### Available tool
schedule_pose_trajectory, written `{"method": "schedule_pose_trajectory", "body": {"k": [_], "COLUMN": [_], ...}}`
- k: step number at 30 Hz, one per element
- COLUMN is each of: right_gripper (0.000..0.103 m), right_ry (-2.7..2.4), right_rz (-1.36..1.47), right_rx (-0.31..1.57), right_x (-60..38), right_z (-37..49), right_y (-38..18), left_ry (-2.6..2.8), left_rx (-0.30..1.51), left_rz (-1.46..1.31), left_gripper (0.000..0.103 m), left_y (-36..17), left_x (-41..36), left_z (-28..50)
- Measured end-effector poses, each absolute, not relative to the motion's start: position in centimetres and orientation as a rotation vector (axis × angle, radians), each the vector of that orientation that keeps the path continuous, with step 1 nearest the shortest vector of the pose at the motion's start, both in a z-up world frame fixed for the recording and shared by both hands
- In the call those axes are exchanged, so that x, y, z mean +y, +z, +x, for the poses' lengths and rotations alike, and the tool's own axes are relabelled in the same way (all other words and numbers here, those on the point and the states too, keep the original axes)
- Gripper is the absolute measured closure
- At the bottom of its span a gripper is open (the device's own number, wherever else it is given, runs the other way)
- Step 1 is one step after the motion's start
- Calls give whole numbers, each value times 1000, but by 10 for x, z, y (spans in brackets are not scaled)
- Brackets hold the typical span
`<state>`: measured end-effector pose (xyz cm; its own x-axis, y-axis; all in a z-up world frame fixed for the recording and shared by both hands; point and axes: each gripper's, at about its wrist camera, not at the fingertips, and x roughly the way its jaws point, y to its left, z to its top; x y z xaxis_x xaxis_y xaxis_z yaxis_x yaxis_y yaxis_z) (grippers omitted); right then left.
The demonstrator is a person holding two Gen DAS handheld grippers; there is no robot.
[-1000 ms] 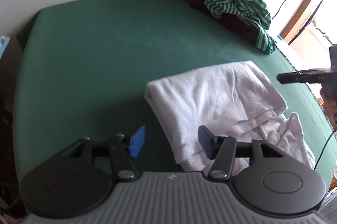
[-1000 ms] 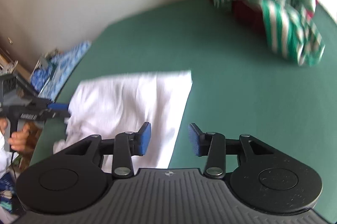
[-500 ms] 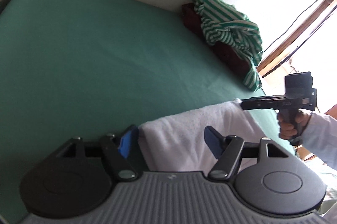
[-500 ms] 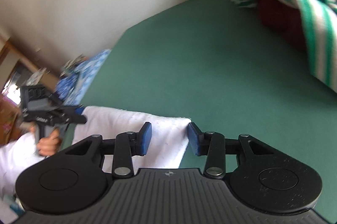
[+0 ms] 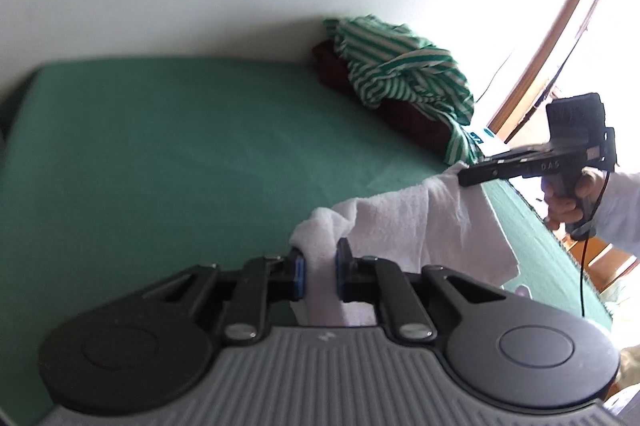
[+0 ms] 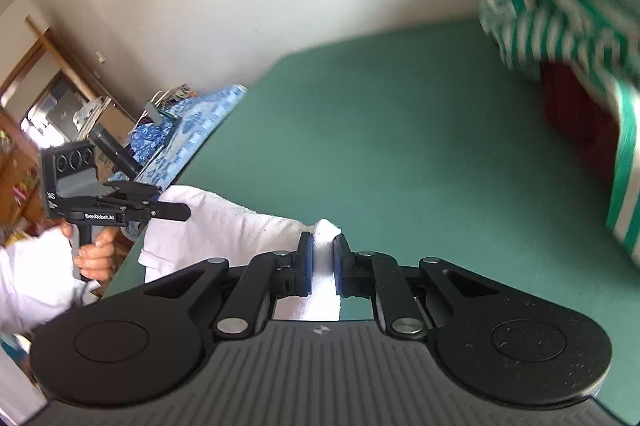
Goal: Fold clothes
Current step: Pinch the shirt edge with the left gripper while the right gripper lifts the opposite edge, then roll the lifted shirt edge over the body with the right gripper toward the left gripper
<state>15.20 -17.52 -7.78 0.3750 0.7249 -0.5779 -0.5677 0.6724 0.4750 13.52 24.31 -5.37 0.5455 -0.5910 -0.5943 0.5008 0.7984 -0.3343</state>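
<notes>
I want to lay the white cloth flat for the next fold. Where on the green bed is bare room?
Most of the green bed is bare, from the wall to the white cloth. It is crowded only in the far corner, where the striped shirt lies on a dark red pile. Both claws, left and right, grip the cloth.

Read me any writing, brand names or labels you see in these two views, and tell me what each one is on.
"GenRobot.AI": white print on the side of the left gripper, seen from the right wrist.
"DAS": faint letters on the side of the right gripper, seen from the left wrist; only roughly legible.
Small white marks on the left gripper's camera block: too small to read.
Nothing readable on the white cloth, the striped garment or the green surface.
</notes>
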Motion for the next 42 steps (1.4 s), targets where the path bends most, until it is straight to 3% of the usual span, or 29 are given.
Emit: {"method": "schedule_pose_trajectory", "body": {"k": [6,11,21,26,37,42], "right_gripper": [93,93,94,95,98,102], "right_ry": [877,908,877,803,559,516], "right_rz": [41,-99,-340,-420,-260,-209], "right_rx": [700,644,767,806,606,595], "right_x": [-171,-173,-146,-133,-144,-152], "right_z": [94,33,-50,-69,-34,-34], "right_y": [-27,-5,-55,-89,-47,-47], "left_ry": [-671,-690,-667,-614,-481,-487], "left_rx": [676,698,766,750,433,452], "left_rz": [31,100,331,423,554,546], "left_gripper": [95,95,95,94,95,97], "left_y": [-13,-10,-56,-73,-6,-10], "left_x": [236,237,207,199,201,207], "left_z": [69,16,-60,-67,-29,-35]}}
